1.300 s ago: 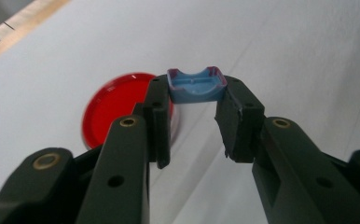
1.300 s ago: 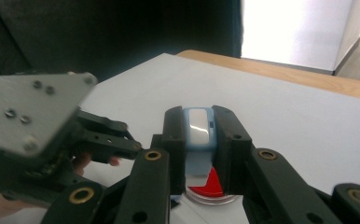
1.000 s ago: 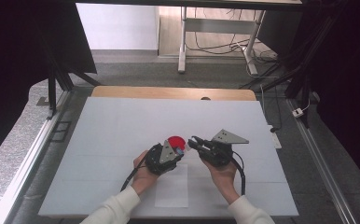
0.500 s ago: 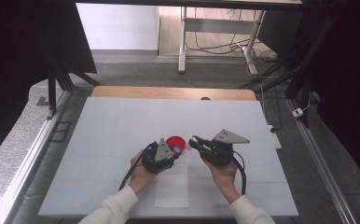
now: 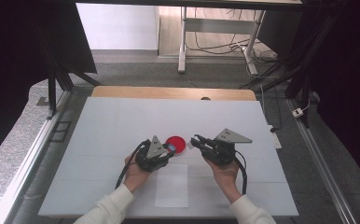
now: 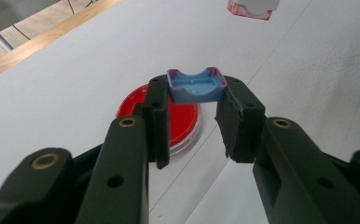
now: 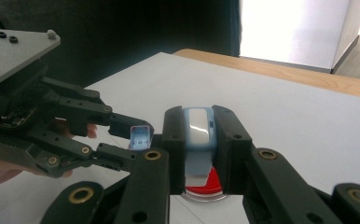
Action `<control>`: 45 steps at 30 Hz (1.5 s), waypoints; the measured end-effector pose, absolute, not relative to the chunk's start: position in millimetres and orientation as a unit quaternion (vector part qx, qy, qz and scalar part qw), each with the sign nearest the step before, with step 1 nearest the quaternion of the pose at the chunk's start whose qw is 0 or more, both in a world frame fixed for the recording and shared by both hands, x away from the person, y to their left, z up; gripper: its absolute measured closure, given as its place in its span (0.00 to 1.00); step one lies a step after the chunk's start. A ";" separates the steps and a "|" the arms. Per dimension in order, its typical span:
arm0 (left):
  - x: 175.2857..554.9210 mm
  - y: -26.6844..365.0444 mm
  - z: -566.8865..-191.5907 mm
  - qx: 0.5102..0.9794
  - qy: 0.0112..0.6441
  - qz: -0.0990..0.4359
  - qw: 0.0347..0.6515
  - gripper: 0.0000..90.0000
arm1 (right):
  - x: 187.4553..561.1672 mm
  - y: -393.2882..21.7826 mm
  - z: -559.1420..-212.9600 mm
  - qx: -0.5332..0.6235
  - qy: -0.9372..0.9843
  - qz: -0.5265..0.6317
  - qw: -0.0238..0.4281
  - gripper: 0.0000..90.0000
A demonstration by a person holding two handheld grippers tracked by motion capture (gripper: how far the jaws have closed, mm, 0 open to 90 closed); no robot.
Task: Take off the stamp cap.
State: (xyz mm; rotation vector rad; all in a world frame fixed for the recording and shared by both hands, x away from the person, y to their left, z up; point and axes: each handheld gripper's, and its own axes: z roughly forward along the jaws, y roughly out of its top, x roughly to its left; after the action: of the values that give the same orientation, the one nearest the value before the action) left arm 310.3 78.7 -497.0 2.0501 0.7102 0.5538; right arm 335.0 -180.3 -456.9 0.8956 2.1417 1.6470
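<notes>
The left tongs (image 5: 171, 149) pinch a small blue plastic cap (image 6: 196, 85) between the tips of their two black jaws; in the left gripper view its hollow side faces up, with a thin reddish edge along its rim. Just beyond and below those tips lies a red round dish with a clear rim (image 6: 176, 119), flat on the white desk (image 5: 122, 121).

The right tongs (image 5: 197, 141) are pressed onto a pale blue and white piece (image 7: 198, 126), which stands upright between their jaws in the right gripper view. A flat translucent part of it hangs below the grip, and the red dish shows under it, close beneath the tips.

From the high view the two tongs point toward each other across the dish, tips near one another yet apart, the left tongs' tips at the dish's near-left edge and the right tongs' tips just off its right side. Each is held in a hand with a white sleeve. A white sheet of paper (image 5: 172, 185) lies on the desk between the two forearms, nearer the person than both tongs.
</notes>
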 end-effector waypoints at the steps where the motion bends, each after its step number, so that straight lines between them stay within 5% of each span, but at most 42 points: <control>1: 310.0 80.2 -496.6 0.824 0.285 0.222 0.437 0.72 | 335.1 -180.7 -456.8 0.311 0.744 0.572 0.148 0.83; 45: 243.0 188.1 -502.7 0.797 0.361 0.225 0.430 0.72 | 338.5 -194.7 -450.2 0.308 0.741 0.575 0.162 0.83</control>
State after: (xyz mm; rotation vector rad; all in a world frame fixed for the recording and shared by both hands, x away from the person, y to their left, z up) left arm 243.0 188.1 -502.7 1.9877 0.8997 0.5603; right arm 338.5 -194.7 -450.2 0.8788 2.1136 1.6409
